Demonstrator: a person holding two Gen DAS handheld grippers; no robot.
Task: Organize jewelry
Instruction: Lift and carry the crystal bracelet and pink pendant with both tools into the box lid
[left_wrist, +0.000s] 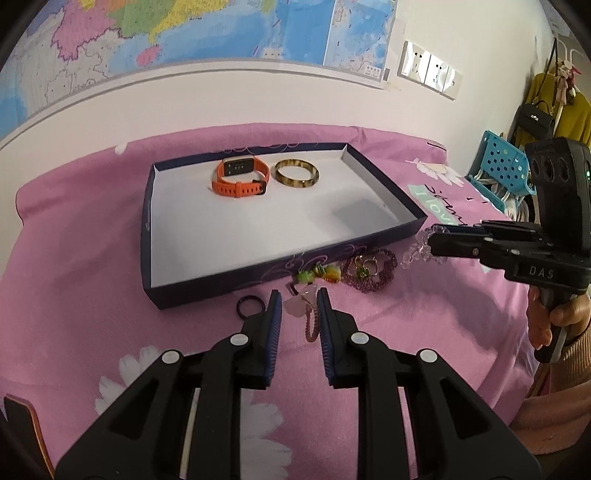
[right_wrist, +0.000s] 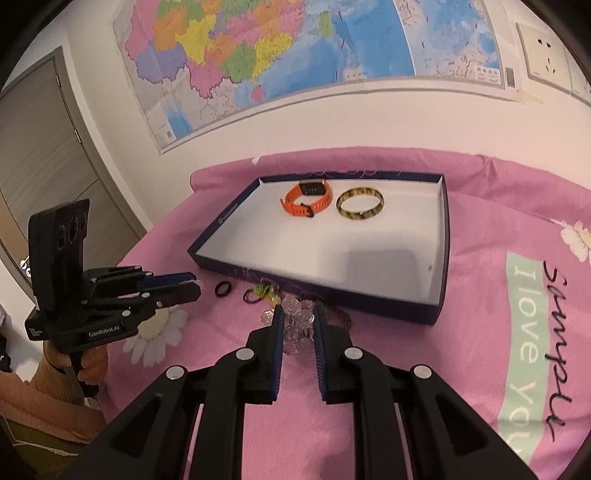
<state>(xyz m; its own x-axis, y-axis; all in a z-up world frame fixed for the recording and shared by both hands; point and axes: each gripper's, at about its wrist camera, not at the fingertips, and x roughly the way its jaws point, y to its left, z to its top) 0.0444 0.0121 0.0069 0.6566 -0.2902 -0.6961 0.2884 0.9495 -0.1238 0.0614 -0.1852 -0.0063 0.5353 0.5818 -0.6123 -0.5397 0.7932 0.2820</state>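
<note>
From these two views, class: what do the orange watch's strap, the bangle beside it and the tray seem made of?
Orange watch strap: likely matte silicone, evenly coloured with punched holes. Bangle: glossy, mottled brown-yellow, perhaps resin or stone; unclear which. Tray: apparently printed cardboard, thin folded walls, plain white inside.

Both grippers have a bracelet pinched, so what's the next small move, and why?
Probably carry each piece forward over the near wall of the box and lower it onto the bare white floor. The left gripper is shut on the pink bracelet, the right gripper on the clear bead bracelet; only the orange watch and bangle lie inside.
</note>
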